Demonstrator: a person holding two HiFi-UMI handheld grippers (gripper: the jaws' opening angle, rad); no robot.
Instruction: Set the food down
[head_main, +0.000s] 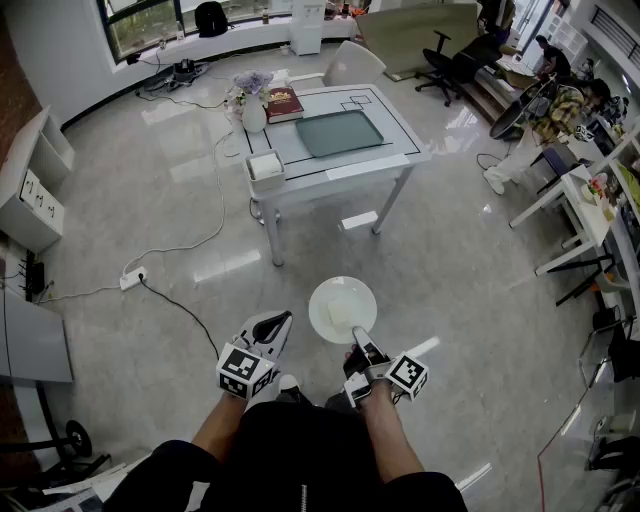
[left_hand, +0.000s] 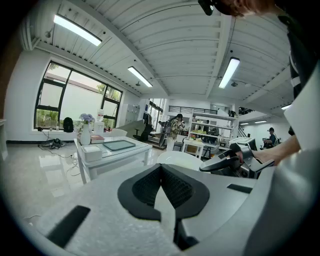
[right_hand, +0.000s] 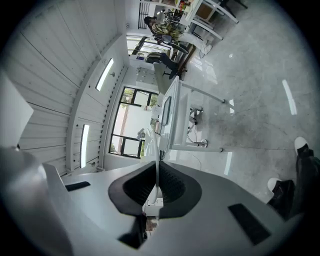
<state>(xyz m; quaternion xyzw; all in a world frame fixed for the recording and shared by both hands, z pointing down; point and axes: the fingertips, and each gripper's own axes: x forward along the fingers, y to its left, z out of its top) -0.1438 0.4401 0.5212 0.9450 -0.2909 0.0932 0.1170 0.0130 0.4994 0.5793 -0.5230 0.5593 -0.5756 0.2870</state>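
Right gripper (head_main: 361, 340) clenched on the rim of the white plate (head_main: 342, 308); rim shows edge-on between its jaws in the right gripper view. Pale block of food (head_main: 341, 316) lies on the plate, held in the air over the floor (head_main: 180, 220), well short of the white table (head_main: 335, 172). Left gripper (head_main: 276, 322) jaws pressed together, nothing between them, likewise short of the table

No words, numbers or brand names can be read in any view. The cube (head_main: 246, 370) on the left gripper (head_main: 275, 322) and the one on the right gripper (head_main: 357, 336) bear only black-and-white square marker patterns, no letters. Any print on the cover of the red book (head_main: 284, 103) on the white table (head_main: 335, 166) is too small to read.
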